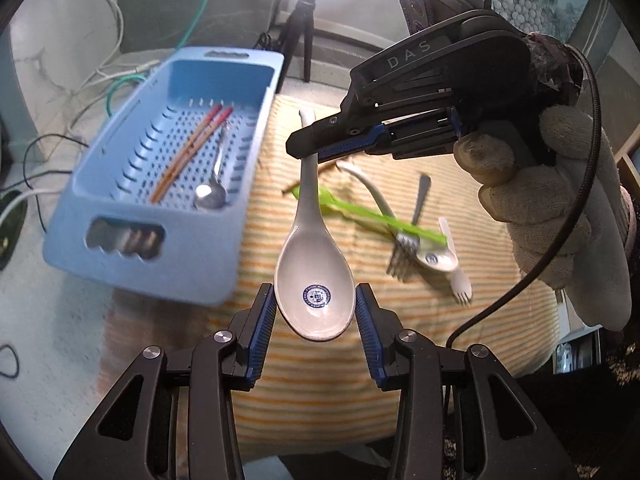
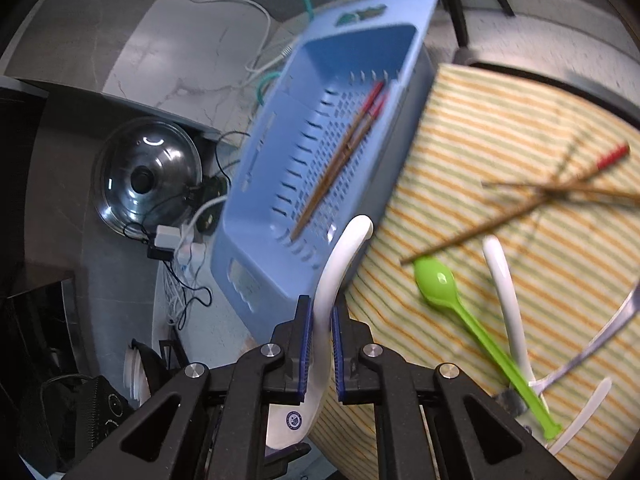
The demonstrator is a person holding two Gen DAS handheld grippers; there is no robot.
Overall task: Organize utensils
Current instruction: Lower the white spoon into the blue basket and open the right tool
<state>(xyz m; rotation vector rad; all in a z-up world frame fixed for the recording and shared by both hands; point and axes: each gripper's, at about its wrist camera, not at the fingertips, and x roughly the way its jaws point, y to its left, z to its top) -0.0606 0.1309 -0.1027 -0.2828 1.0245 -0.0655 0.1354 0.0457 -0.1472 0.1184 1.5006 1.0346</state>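
Held off the striped cloth [image 1: 320, 400] by both tools at once: a white soup spoon [image 1: 316, 280], bowl toward the left wrist camera, handle slanting away. Left gripper [image 1: 314, 292] with jaws partway apart and pressed against the two sides of the bowl, blue pads touching its rim. Right gripper [image 2: 321, 308] with jaws nearly together, clamped on the handle a little below its curled end; carried by a gloved hand [image 1: 540, 208] coming in from the right of the left wrist view. Just beside the cloth, to the left, a blue basket [image 1: 120, 184] with a perforated floor; inside it a pair of red-tipped chopsticks [image 1: 192, 152] lying lengthwise and a metal spoon [image 1: 212, 196] just beside them, bowl toward the near end. Left on the cloth, near one another: a green plastic spoon [image 2: 436, 284], a second white soup spoon [image 2: 504, 292] crossing under its handle, a metal fork [image 1: 404, 248], a small white plastic fork [image 1: 460, 288], and loose chopsticks [image 2: 520, 208] crossed over each other farther back. Blurred in both views, so no finer detail of the heap. Beyond the basket, cables, a glass pot lid [image 2: 148, 176] and a black tripod [image 1: 300, 40].
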